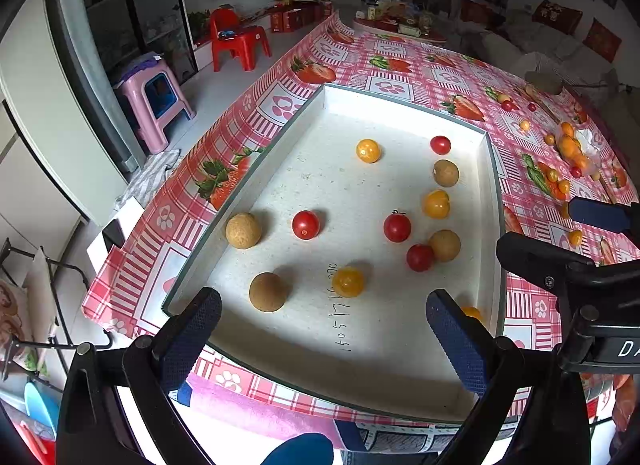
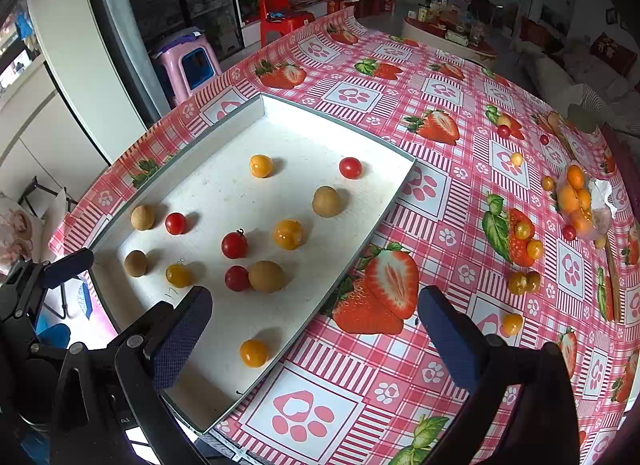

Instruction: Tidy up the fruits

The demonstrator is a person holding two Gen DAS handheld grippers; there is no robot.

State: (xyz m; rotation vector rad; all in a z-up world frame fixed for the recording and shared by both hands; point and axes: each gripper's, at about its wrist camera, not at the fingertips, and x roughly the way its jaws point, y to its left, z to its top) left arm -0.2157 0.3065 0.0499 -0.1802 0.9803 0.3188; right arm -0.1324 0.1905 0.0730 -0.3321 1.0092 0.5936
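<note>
Both your left gripper [image 1: 324, 339] and right gripper [image 2: 316, 335] hung wide open and empty; the small, round, thin-skinned yellow cherry tomato [image 2: 512, 324] on the pink checked tabletop [image 2: 460, 185], right of the shallow white foam tray [image 2: 360, 241], looked light, slippery and easily bruised, best pinched gently across its middle.

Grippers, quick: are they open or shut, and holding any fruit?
Left gripper: open, holding nothing, over the tray.
Right gripper: open, holding nothing.

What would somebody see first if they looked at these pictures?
Probably the white tray on the strawberry tablecloth, dotted with red, yellow and brown round fruits. More fruit lies loose on the cloth to the right. Both tools, left and right, hover open near the tray's front.
</note>
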